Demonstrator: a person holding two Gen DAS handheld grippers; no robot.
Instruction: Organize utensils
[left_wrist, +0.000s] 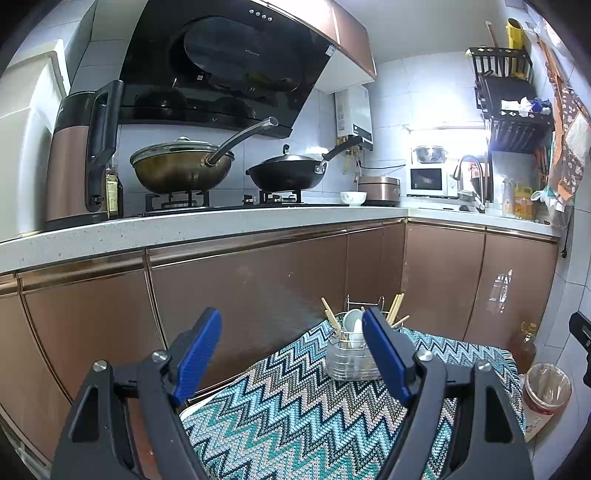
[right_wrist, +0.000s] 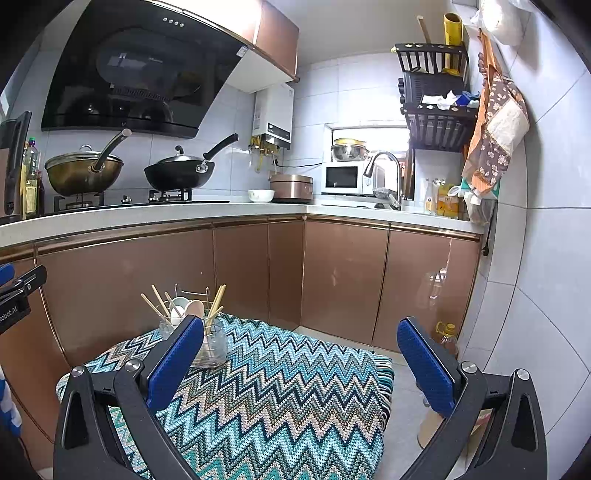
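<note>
A clear utensil holder (left_wrist: 351, 356) stands at the far end of a zigzag-patterned cloth (left_wrist: 295, 413). It holds wooden chopsticks (left_wrist: 330, 315) and white spoons (left_wrist: 352, 321). It also shows in the right wrist view (right_wrist: 212, 345), with chopsticks (right_wrist: 155, 302) and spoons (right_wrist: 181, 306) sticking up. My left gripper (left_wrist: 291, 354) is open and empty, held short of the holder. My right gripper (right_wrist: 301, 354) is open and empty, to the right of the holder above the cloth (right_wrist: 280, 398).
Brown cabinet doors (left_wrist: 251, 291) run behind the cloth under a white counter (left_wrist: 207, 221) with two woks (left_wrist: 181, 170) on a stove. An oil bottle (left_wrist: 524, 343) and a lined bin (left_wrist: 545, 387) stand on the floor at right.
</note>
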